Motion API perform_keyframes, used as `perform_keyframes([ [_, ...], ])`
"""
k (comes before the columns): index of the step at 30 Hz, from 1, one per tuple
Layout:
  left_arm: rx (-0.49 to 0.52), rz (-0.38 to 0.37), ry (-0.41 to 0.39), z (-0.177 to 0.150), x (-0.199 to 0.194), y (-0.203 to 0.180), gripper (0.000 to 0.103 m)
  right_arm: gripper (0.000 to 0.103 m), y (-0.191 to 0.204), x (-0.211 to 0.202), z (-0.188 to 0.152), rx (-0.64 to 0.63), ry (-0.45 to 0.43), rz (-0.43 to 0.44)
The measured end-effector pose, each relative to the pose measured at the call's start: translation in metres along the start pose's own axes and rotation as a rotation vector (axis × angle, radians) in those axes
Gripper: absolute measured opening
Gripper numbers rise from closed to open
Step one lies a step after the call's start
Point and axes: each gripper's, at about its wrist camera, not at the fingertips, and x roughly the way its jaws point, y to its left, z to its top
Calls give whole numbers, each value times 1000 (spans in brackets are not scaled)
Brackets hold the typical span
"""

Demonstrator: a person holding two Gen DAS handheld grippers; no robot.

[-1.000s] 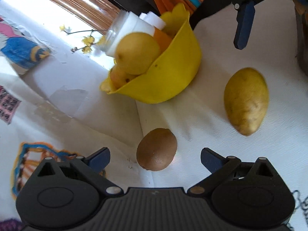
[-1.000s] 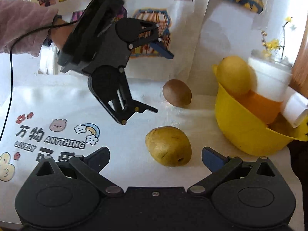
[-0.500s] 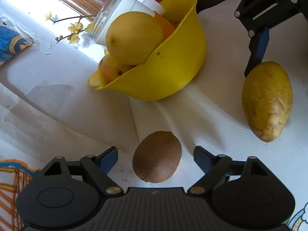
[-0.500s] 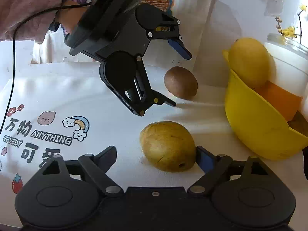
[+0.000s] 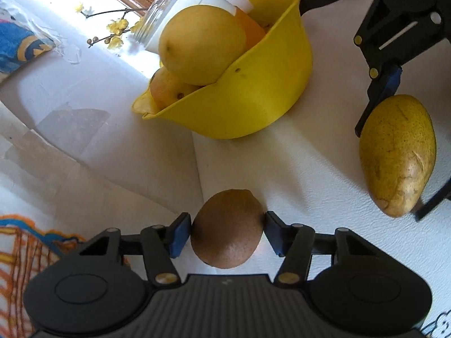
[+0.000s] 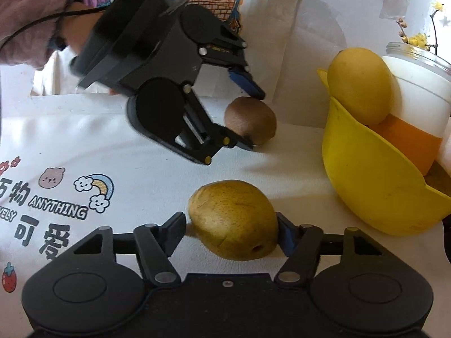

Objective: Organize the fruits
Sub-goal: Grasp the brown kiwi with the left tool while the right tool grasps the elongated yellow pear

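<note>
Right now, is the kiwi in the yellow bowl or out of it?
Out: the kiwi lies on the tablecloth, short of the yellow bowl, between the left gripper pads.

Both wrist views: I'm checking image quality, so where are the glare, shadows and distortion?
Left wrist view: overexposed glare on the tablecloth at upper left; yellow bowl casts a soft shadow; fisheye bends the edges. Right wrist view: even light, sharp pear, dark corners.

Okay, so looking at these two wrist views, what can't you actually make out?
- Yellow bowl contents: both views, its wall and the top pear hide the lower fruit.
- White jar: right wrist view, cut off by the frame edge.
- Kiwi underside: left wrist view, hidden by the left gripper body.
- Person: only a sleeve shows.
</note>
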Motion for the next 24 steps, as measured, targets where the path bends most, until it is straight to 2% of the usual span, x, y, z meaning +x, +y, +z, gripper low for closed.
perform_keyframes([
  [7,-171,-9,34,-1,-12,5,60,62,2,-3,-2,-12,-5,-25],
  [12,-412,-78,36,-17,-26,23,59,61,14,-6,-5,-70,-20,-104],
  [18,-690,-148,36,-44,-52,26,59,61,32,-8,-7,-149,-35,-191],
  [24,-776,-176,57,-57,-70,23,59,61,49,-8,-7,-216,-40,-274],
])
